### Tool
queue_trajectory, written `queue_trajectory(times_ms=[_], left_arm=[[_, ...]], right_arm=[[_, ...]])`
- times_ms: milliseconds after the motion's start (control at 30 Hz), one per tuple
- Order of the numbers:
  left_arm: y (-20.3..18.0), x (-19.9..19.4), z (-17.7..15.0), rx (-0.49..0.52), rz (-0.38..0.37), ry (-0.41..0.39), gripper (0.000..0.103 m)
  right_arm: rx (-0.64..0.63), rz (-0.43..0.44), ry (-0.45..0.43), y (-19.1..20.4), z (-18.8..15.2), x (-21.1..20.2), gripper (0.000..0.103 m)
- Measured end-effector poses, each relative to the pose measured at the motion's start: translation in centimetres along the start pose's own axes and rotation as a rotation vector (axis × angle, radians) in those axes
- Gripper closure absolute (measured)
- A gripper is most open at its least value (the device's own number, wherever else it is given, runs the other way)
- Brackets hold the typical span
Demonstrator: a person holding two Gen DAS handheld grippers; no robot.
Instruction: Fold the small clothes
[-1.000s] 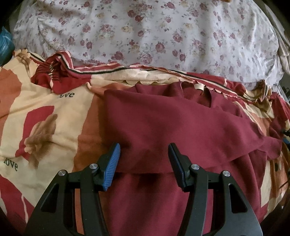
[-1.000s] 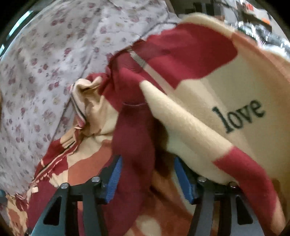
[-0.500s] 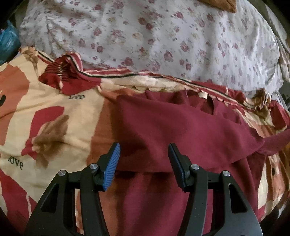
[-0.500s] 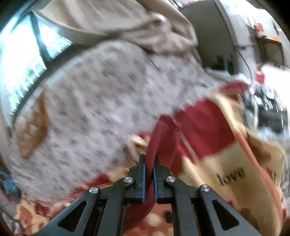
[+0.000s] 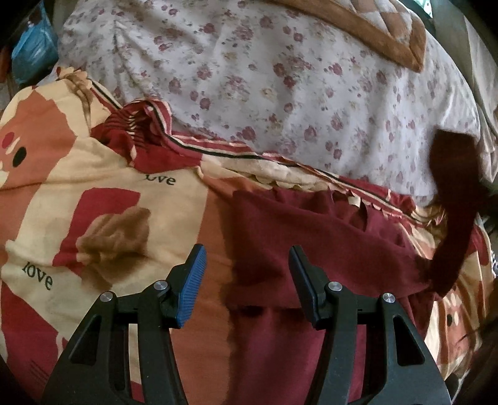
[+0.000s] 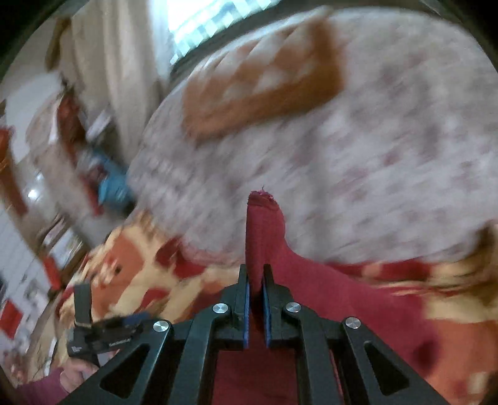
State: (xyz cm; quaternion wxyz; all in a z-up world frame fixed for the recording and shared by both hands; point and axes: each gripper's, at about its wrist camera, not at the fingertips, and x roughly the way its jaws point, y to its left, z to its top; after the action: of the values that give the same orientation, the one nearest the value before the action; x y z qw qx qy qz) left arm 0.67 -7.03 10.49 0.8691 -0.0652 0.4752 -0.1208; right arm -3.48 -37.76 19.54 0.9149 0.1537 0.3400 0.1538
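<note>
Garment pinched in right claw

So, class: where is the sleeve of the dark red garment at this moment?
The sleeve is pinched in the right gripper; in the left wrist view it stands lifted at the right edge, in front of the floral white sheet.

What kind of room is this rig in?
Most likely a bedroom at home. The work surface is a bed: a "love" print blanket with a floral quilt behind it and a brown checked pillow on top. The right wrist view shows a bright window with curtains.
</note>
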Motion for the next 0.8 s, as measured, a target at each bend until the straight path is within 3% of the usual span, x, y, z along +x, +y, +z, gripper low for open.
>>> queue_trajectory(times_ms=[133,233,267,300,367,467,567,667,700,767,800], left_arm=[[0.8,0.9,-0.1,-0.021,-0.006,0.022,0.048],[0.6,1.6,-0.2,-0.009,-0.01,0.044,0.048],[0.4,1.9,-0.2,0.004,-0.009,0.049,0.048],[0.1,2.2,-0.2,0.02,-0.01,0.055,0.048],[-0.4,2.8,-0.1,0.031,-0.017,0.06,0.048],[-1.9,4.3,0.2,0.057,-0.043,0.084,0.048],[-3.6,6.2,0.3,0.074,-0.049,0.109,0.048],[-5.7,8.5,0.1,0.14,-0.02,0.152,0.05],[-6.3,8.6,0.1,0.161,-0.009,0.146,0.056],[-7.2,8.0,0.6,0.202,0.008,0.122,0.091],[-7.2,7.0,1.5,0.196,-0.033,0.1,0.094]], right_arm=[[-0.052,0.014,0.098,4.9,-5.9,9.5,0.097],[-0.102,-0.021,0.376,5.7,-10.8,15.8,0.085],[-0.09,-0.003,0.403,5.3,-11.4,15.9,0.08],[-0.078,0.016,0.393,4.9,-11.4,15.1,0.077],[-0.055,0.011,0.355,3.5,-10.3,12.0,0.057],[-0.032,-0.021,0.271,0.6,-8.5,6.3,0.054],[0.005,-0.149,0.214,-2.8,-7.8,1.3,0.037],[0.067,-0.249,0.179,-6.8,-7.7,-2.4,0.037],[0.096,-0.28,0.167,-8.1,-7.9,-3.5,0.037],[0.151,-0.318,0.147,-10.1,-8.0,-5.5,0.037],[0.169,-0.331,0.144,-10.9,-8.1,-6.3,0.037]])
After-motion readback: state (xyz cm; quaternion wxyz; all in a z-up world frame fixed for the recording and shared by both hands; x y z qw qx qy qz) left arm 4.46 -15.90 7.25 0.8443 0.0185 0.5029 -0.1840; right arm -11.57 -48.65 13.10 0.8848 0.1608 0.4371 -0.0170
